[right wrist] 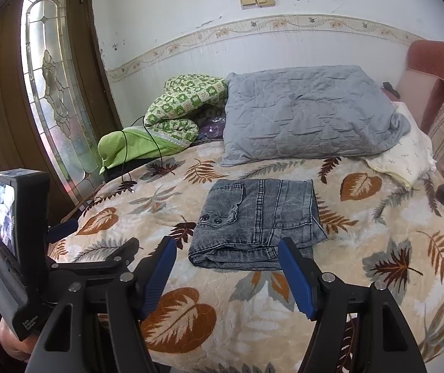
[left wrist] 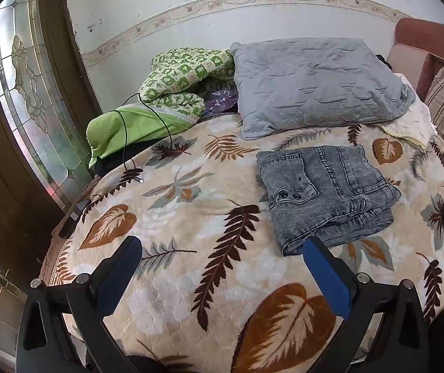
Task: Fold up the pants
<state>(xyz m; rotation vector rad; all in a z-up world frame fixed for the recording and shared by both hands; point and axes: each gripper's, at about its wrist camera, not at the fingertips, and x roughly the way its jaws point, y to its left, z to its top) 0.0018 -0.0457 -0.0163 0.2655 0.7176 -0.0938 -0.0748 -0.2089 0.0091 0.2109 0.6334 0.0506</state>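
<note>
Grey denim pants (left wrist: 327, 192) lie folded into a compact rectangle on the leaf-patterned blanket (left wrist: 209, 223); they also show in the right wrist view (right wrist: 257, 220). My left gripper (left wrist: 222, 248) is open and empty, above the blanket, to the near left of the pants. My right gripper (right wrist: 228, 255) is open and empty, just in front of the near edge of the pants. The left gripper's body (right wrist: 20, 242) shows at the left of the right wrist view.
A grey quilted pillow (left wrist: 318, 80) lies behind the pants. Green bedding (left wrist: 166, 93) and a black cable (left wrist: 147, 130) are at the back left. A cream cloth (left wrist: 411, 121) and a sofa arm (left wrist: 433, 62) are at the right. A wooden glass door (left wrist: 29, 93) stands at the left.
</note>
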